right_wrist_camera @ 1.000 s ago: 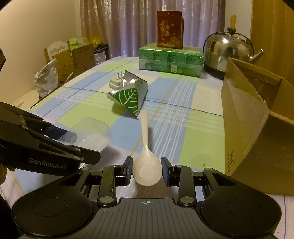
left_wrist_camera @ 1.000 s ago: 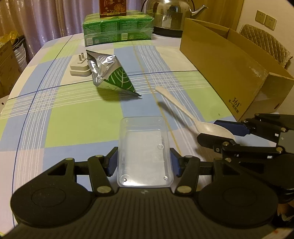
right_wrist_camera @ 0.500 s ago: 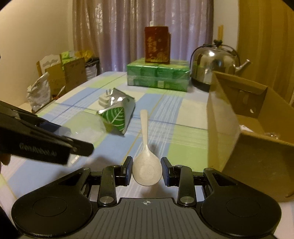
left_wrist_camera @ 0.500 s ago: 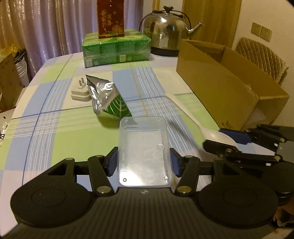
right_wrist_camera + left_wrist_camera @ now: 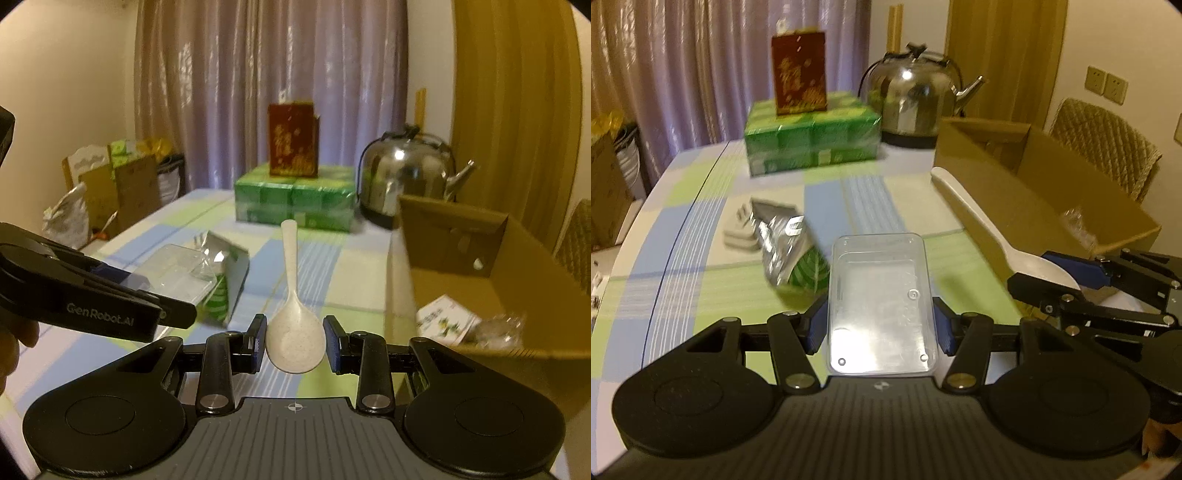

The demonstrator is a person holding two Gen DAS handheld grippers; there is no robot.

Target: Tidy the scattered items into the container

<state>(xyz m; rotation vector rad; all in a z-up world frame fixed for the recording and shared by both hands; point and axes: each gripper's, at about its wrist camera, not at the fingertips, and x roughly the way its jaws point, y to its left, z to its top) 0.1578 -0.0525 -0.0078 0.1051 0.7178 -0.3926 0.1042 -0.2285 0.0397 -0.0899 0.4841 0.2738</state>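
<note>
Two items are in our grip at once, so we judge the step in hand to be the carry toward the cardboard box (image 5: pixel 1052 184); going left to right, the left gripper (image 5: pixel 881 325) is clamped on the clear plastic tray (image 5: pixel 881 299), its blue pads pressing the tray's long sides, and the tray rides above the checked table (image 5: pixel 683 258), apart from it as far as we can tell; under and beyond it a foil packet (image 5: pixel 786 251) with a green leaf print lies on the table, touching a white plug adapter (image 5: pixel 738 232), both not yet gathered; further right, the right gripper (image 5: pixel 294 343) is closed on the bowl of the pale spoon (image 5: pixel 293 325), handle pointing forward; the box stands open at the right of the table, already holding a printed sachet (image 5: pixel 443 321) and something crinkled and clear that we cannot identify; the next move, in our judgement, calls for bringing each load over the box's near wall, the spoon first since it is nearer, and parting the jaws only once the item is well inside, minding that the long handle does not catch the rim; as for writing, we read "GenRobot.AI" on the side of the left gripper in the right wrist view; the red carton (image 5: pixel 293 140) on the green packs (image 5: pixel 295 203) bears gold characters too blurred for us to read.
</note>
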